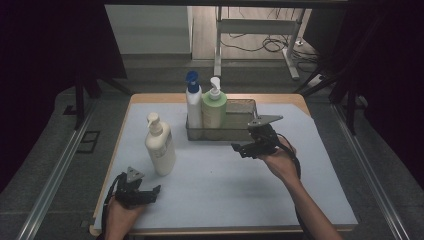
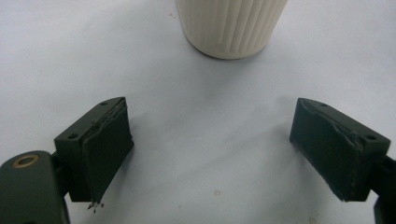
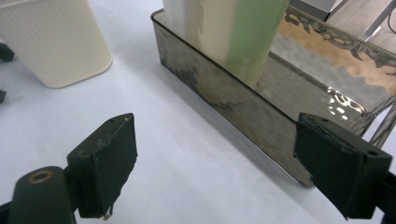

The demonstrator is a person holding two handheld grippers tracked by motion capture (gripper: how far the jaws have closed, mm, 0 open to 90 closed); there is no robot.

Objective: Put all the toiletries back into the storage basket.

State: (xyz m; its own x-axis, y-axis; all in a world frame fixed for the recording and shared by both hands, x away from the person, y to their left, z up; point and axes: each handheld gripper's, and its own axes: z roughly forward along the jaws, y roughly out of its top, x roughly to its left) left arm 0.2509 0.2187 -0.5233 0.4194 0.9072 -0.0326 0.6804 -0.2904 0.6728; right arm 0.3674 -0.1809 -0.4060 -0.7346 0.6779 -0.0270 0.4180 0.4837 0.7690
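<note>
A cream pump bottle (image 1: 160, 147) stands on the pale mat (image 1: 225, 185), left of centre. Behind it a metal basket (image 1: 235, 133) holds a white bottle with a blue pump (image 1: 193, 102) and a green bottle with a white pump (image 1: 214, 107), both at its left end. My left gripper (image 1: 152, 192) is open near the front left edge, and the cream bottle's base (image 2: 232, 28) lies ahead of its empty jaws (image 2: 211, 112). My right gripper (image 1: 242, 149) is open just in front of the basket (image 3: 243, 109), with nothing between its jaws (image 3: 212, 126).
The basket's right half holds nothing. In the right gripper view the cream bottle (image 3: 56, 42) stands to the left, with the green bottle (image 3: 254, 37) inside the basket. Dark floor and metal rails flank the table; a desk frame stands beyond.
</note>
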